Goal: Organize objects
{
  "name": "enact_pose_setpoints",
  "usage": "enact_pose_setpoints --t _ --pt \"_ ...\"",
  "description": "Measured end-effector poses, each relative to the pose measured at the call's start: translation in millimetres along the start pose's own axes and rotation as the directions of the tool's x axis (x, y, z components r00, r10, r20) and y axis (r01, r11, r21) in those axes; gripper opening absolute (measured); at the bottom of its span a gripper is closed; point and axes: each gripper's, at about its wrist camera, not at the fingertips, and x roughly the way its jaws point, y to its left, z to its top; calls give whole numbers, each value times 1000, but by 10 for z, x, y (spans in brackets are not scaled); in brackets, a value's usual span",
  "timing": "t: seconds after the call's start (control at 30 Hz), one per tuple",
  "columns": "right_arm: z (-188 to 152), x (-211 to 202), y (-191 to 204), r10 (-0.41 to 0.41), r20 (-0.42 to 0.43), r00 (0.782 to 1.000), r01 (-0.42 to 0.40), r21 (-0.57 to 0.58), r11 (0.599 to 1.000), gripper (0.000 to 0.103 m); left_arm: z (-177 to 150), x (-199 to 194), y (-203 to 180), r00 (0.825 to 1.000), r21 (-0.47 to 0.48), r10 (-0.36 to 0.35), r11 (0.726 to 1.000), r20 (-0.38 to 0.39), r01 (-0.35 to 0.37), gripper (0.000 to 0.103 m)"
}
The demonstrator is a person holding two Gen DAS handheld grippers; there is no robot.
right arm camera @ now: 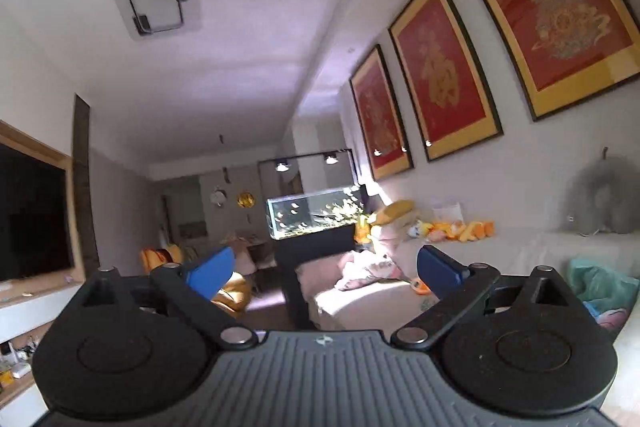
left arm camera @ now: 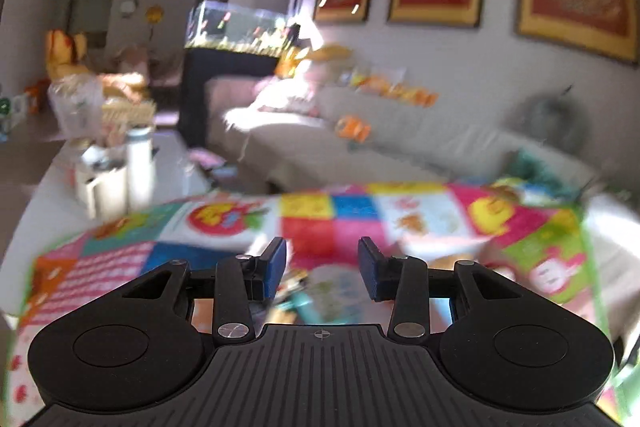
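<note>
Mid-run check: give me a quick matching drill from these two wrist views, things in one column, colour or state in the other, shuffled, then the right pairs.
Things:
1. left gripper
2. right gripper
3. patchwork mat
4. framed pictures

Descriptions:
A. red with gold borders, hung on the wall
B. open and empty, tilted up toward the ceiling and far room
C. many-coloured squares, lying below the fingers
D. open and empty, above the mat

Pairs: 1-D, 2-B, 3-C, 4-A
</note>
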Motion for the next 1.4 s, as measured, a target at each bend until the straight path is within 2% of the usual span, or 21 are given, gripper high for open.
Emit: enact_pose_setpoints --t 0.1,0.2,0.27,0.3,0.37,0.43,0.5,0.57,0.6,0.67,0.77,0.87,1.0,1.03,1.1,1.13,1.17,1.2,1.3,1.4 --pt "-356 431 -77 -14 -137 990 6 -55 998 99 -97 388 120 992 44 -5 999 -127 11 43" --pt "-875 856 -77 -36 -275 961 8 -103 995 99 -275 798 159 969 64 10 998 -247 5 43" --pt "-1244 1168 -22 -44 -382 923 -4 -123 992 99 -399 1056 154 952 93 39 996 -305 -11 43" --pt "-1427 1316 -1 -36 -439 898 -19 -122 992 98 -450 1164 163 943 99 52 995 -329 -20 43" --pt "-1713 1516 92 -20 -519 854 -45 -113 993 98 -540 1311 242 932 81 71 996 -355 -45 43" --pt "-1988 1682 220 -3 -583 813 -74 -107 992 98 -632 1353 298 927 62 82 996 -365 -64 42" --pt "-2236 1868 374 18 -636 772 -110 -105 988 98 -683 1303 326 936 52 76 997 -345 -62 36" --pt "-2541 2029 466 40 -680 732 -145 -98 984 98 -710 1197 381 937 -2 -11 1000 -349 11 34" --pt "-2680 2143 543 55 -702 710 -165 -90 982 98 -740 1115 413 930 -42 -78 997 -359 67 34" --pt "-2952 2369 707 84 -734 674 -192 -63 979 98 -794 950 430 914 -85 -157 987 -375 134 34" --pt "-3394 2782 922 129 -774 619 -195 8 981 98 -897 691 378 911 -50 -180 983 -372 174 34" --pt "-3805 3276 1169 120 -797 592 -201 -2 980 98 -969 578 376 921 -45 -177 984 -348 172 34" --pt "-4259 3604 1513 36 -816 577 -257 -139 956 98 -970 545 412 924 -78 -187 982 -334 171 34" --pt "-4320 3639 1534 32 -822 568 -258 -141 956 93 -969 545 426 924 -88 -188 982 -332 168 34" --pt "-4387 3660 1507 45 -853 520 -263 -110 958 69 -965 550 461 929 -109 -176 983 -325 148 34" --pt "-4367 3617 1484 40 -853 521 -269 -119 956 64 -960 553 479 934 -117 -165 984 -317 134 34" --pt "-4354 3583 1460 33 -855 517 -280 -133 951 50 -954 554 498 940 -124 -146 986 -310 112 33" --pt "-4314 3519 1406 36 -863 503 -291 -130 948 43 -949 557 518 946 -132 -119 988 -302 82 33" --pt "-4196 3261 1191 48 -890 454 -293 -99 951 38 -950 594 596 951 -174 -64 985 -301 12 31" --pt "-4107 2864 1022 75 -903 422 -329 -75 941 37 -965 605 627 952 -206 -39 978 -304 -25 31"
